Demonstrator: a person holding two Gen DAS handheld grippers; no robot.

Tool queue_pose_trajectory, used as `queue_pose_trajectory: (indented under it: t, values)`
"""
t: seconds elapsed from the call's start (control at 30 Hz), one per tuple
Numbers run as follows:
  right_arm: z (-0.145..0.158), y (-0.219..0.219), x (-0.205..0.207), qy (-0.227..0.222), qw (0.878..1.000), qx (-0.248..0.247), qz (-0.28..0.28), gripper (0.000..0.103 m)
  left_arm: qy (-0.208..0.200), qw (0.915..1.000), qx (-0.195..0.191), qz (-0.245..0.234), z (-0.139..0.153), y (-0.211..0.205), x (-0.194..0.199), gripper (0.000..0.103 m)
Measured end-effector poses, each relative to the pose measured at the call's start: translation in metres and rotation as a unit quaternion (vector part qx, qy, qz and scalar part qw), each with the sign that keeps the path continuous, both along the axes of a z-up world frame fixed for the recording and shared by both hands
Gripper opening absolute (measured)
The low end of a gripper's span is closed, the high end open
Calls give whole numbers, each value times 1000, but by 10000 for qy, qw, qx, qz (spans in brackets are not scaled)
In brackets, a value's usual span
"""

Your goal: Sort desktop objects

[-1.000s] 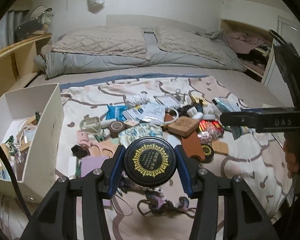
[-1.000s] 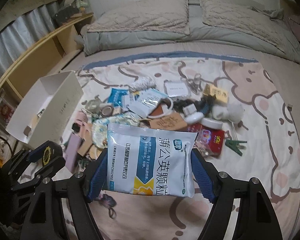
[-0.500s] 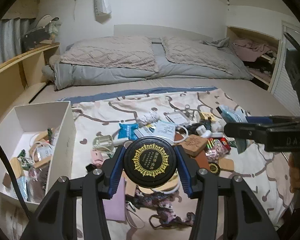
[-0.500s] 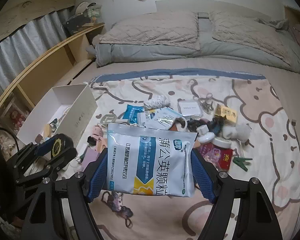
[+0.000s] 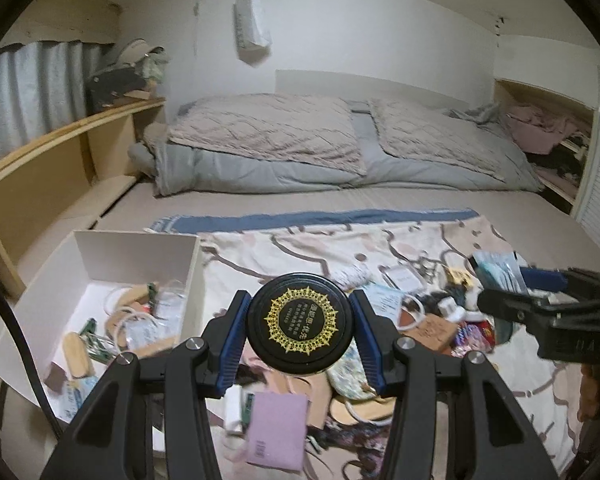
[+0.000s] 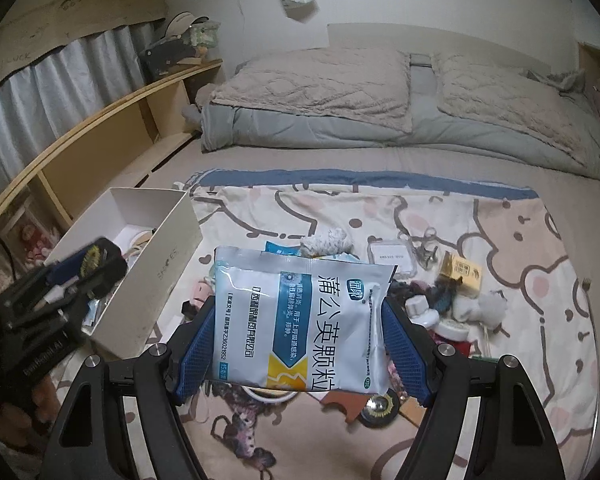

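Observation:
My left gripper [image 5: 300, 326] is shut on a round black tin [image 5: 301, 323] with a gold sunburst on its lid, held above the bed. My right gripper [image 6: 298, 338] is shut on a white and blue medicine sachet [image 6: 300, 318] with Chinese print. A white open box [image 5: 100, 304] with several small items inside lies at the left; in the right wrist view the box [image 6: 156, 268] sits left of the sachet. A heap of small objects [image 6: 432, 300] covers the cartoon blanket [image 6: 520, 264]. The left gripper with the tin [image 6: 96, 264] shows at the left of the right wrist view.
Pillows and a grey quilt [image 5: 340, 152] lie at the far end of the bed. A wooden shelf [image 5: 52, 160] runs along the left wall. A pink card [image 5: 278, 428] and a patterned pouch [image 5: 348, 372] lie below the left gripper. The right gripper [image 5: 548, 308] shows at the right.
Both grippers have risen and tilted up with the tin and the sachet still held. The heap has dropped lower in view and the white box has come nearer the centre.

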State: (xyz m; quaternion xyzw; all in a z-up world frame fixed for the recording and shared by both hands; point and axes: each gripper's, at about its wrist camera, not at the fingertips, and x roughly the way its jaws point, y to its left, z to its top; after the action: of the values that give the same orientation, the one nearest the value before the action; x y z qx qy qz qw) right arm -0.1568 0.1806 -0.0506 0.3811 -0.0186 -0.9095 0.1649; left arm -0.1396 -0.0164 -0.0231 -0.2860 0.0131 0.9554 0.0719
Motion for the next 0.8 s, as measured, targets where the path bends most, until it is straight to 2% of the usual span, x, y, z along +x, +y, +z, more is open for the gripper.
queue_pose_trajectory:
  t: [0.17, 0.5, 0.8]
  values:
    - [2, -9, -3, 13, 10000, -38, 76, 79, 67, 9996, -95, 254, 10, -21, -7, 50]
    - [9, -28, -3, 104, 9996, -117, 217, 79, 232, 9948, 69, 992, 32, -82, -15, 50]
    - [15, -51, -2, 183, 9986, -207, 444, 79, -117, 9875, 64, 1570, 18, -135, -24, 50]
